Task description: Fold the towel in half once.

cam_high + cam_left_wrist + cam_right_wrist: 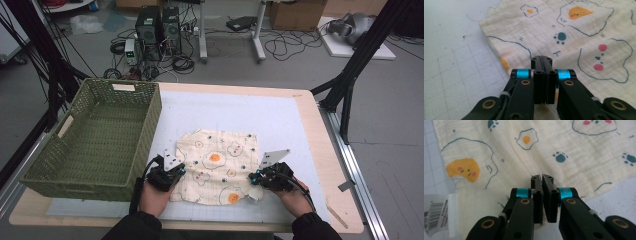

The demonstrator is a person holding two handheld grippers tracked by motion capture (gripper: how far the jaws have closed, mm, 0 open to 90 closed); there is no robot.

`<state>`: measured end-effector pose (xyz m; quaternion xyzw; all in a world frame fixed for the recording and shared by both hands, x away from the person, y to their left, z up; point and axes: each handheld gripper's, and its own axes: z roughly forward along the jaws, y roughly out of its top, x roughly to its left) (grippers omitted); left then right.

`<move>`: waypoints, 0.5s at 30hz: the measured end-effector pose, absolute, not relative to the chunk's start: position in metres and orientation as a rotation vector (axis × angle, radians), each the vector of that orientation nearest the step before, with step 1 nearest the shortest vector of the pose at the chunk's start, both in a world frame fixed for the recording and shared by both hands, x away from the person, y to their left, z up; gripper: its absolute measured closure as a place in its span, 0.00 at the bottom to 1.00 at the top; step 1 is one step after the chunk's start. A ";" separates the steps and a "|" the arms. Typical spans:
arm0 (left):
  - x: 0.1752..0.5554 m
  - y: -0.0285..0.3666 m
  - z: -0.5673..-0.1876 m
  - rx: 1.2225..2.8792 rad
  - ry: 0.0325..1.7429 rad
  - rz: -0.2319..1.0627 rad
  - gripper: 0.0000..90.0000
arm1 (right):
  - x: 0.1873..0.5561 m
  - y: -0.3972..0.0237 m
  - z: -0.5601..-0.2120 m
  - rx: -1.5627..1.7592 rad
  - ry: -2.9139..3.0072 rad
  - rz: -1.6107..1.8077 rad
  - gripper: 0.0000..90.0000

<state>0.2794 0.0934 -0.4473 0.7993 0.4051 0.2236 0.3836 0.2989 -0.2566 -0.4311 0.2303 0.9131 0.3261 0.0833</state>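
At the left edge of the table (310, 131) stands one green woven basket (95, 137), rectangular, with a pale tag on its far rim and another on its left wall; no writing on them is readable. Beside it, on the pale gridded mat (280, 112) that covers the wooden table, lies one cream cloth (220, 162) of crinkled gauze, printed with fried eggs, small dark paw marks and round faces with pink cheeks. It lies near the front edge of the table, at the middle. The left gripper (541, 60) is at the cloth's front left corner, its black jaws pressed together on the cloth's edge. The right gripper (541, 178) is at the front right corner, its jaws also closed, pinching the cloth's border. One white label (437, 213) with a barcode hangs from the cloth near this gripper; its small print is too blurred to read.
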 end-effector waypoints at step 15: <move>0.239 0.105 -0.428 2.025 0.927 0.510 0.83 | 0.234 -0.282 -0.404 0.525 2.662 1.183 0.80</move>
